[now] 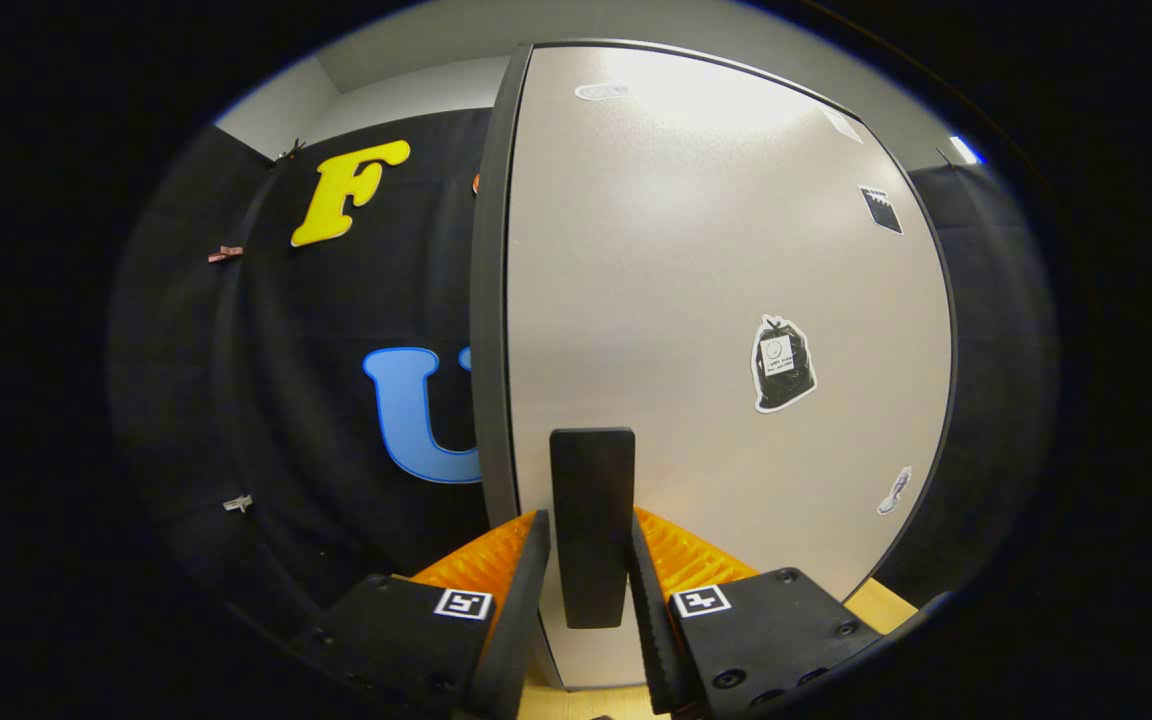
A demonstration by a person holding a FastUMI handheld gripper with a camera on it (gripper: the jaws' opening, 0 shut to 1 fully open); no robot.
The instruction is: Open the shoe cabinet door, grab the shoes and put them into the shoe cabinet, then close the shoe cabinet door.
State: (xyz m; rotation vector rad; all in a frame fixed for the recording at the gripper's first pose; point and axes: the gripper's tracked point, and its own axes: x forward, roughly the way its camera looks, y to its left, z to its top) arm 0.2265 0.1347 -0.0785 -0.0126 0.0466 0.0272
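Your gripper (591,575) is sitting closest to you, and its two fingers (521,600) are closing around the black, flat, upright rectangular handle (592,520), one on each side of it; the inner faces are lying right against the handle's sides, so you are grasping the handle. That handle is standing at twelve o'clock from the fingertips, rising just beyond them and fixed to the pale beige, smooth-faced shoe cabinet door (696,300) with its dark edge trim. The door is filling the space ahead of you and spreading toward one and two o'clock. A black bag-shaped sticker with a white outline (783,363) is sticking to the door at about two o'clock from the handle, well apart from it. A light wooden surface (881,602) is showing beneath the door's lower corner, at about four o'clock from the handle. Farther off, at ten o'clock, the booth's black cloth wall (266,400) is hanging behind the door's edge.
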